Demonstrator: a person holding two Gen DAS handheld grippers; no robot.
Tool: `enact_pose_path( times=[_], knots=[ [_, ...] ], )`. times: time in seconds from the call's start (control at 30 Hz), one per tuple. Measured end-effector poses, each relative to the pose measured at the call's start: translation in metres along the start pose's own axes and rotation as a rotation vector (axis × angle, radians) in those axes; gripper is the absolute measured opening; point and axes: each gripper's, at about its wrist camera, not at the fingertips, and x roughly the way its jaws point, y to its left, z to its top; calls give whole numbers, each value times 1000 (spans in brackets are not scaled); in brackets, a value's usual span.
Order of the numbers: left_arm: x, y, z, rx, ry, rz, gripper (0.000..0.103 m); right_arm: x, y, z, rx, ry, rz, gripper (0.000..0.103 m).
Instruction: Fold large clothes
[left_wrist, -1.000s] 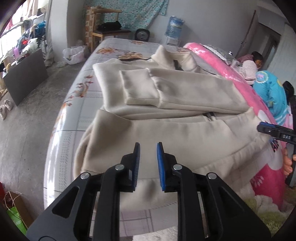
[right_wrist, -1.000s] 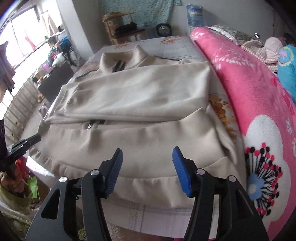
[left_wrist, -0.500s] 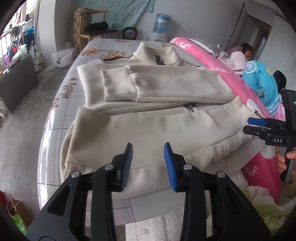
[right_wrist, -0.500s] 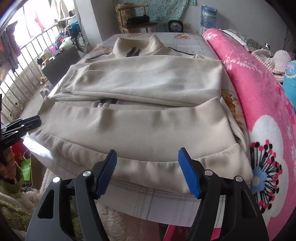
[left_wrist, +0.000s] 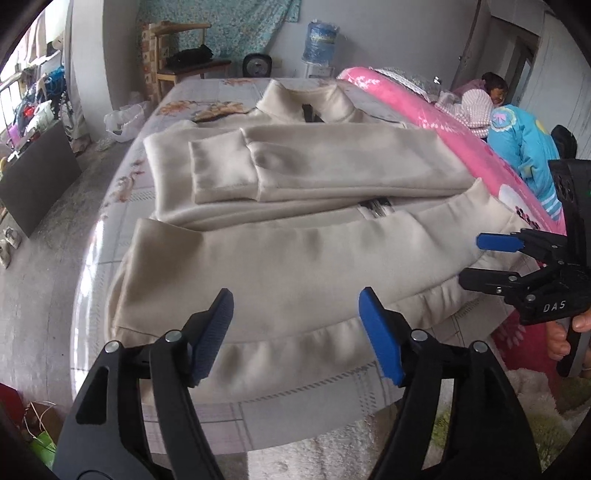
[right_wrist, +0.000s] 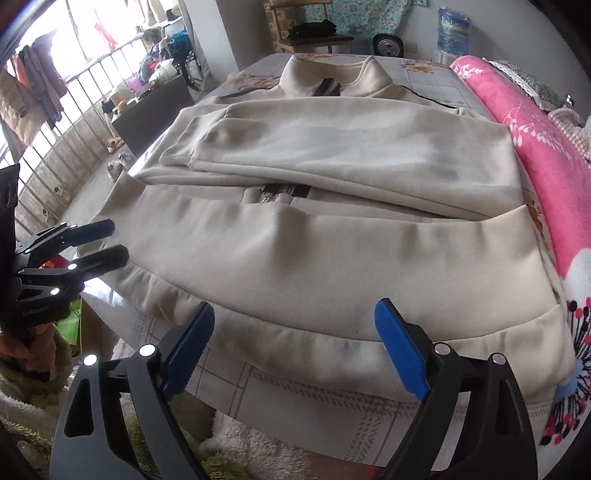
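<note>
A: Cream jacket (left_wrist: 295, 258) lies spread on the bed (left_wrist: 110, 206), frame centre, sleeves folded across. Left hand-held gripper (left_wrist: 295, 332) and right hand-held gripper (right_wrist: 295, 347) both gape empty at the hem (right_wrist: 332, 343).

B: Looks soft, thick, floppy fleece; best pinched at the hem's corners.

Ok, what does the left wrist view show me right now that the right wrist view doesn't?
Only the left wrist view shows the folded sleeve's cuff face-on, a person in blue beyond the pink blanket, and the right tool open at the hem's right end.

Only the right wrist view shows the window railing and the left tool open by the hem's left corner.

Both show the beige jacket flat on the bed, sleeves folded across, collar far, hem nearest, ungripped.
</note>
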Motion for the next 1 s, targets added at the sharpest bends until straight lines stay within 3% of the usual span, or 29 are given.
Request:
enact_pose_path(
  times=[0.1, 0.23, 0.4, 0.6, 0.8, 1.0],
  knots=[
    [5, 25, 7, -53, 3, 80, 69, 2, -13, 4, 48, -10, -20, 86],
    [12, 65, 14, -166, 20, 120, 69, 4, -27, 10, 103, -16, -34, 86],
    [12, 75, 31, -158, -3, 154, 72, 5, -37, 20, 125, -33, -45, 86],
    [45, 83, 32, -196, 129, 195, 73, 26, -42, 17, 126, 22, -52, 87],
    [16, 80, 50, -162, 76, 223, 73, 12, -52, 30, 170, 14, 29, 88],
    [-10, 73, 114, -76, 3, 233, 74, -22, -66, 85, 141, -85, 64, 88]
  ],
)
